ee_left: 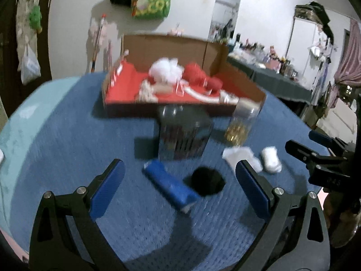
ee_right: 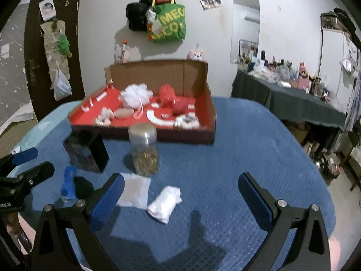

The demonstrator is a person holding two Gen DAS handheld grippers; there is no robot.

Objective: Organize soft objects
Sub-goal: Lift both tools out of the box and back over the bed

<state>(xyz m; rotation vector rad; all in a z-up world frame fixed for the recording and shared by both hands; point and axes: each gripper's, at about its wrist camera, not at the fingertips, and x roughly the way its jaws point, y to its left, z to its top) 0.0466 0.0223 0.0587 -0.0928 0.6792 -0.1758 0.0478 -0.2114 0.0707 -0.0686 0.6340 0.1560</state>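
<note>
On the blue bedspread (ee_left: 67, 149) my left gripper (ee_left: 180, 183) hangs open over a blue roll (ee_left: 169, 186) and a black fluffy ball (ee_left: 207, 180), both between its fingers. A white cloth (ee_left: 241, 155) and a white bundle (ee_left: 271, 159) lie to the right. My right gripper (ee_right: 181, 192) is open too, with the white bundle (ee_right: 164, 203) between its fingers and the flat white cloth (ee_right: 134, 192) by the left finger. The red-lined cardboard box (ee_right: 209, 117) behind holds a white puff (ee_right: 135, 96), red yarn (ee_right: 168, 94) and other soft items.
A dark box (ee_left: 182, 133) and a clear jar (ee_left: 242, 122) of golden bits stand between the grippers and the cardboard box. The other gripper (ee_left: 315, 158) shows at the right edge. A cluttered dark table (ee_right: 293, 99) stands right; bags hang on the wall.
</note>
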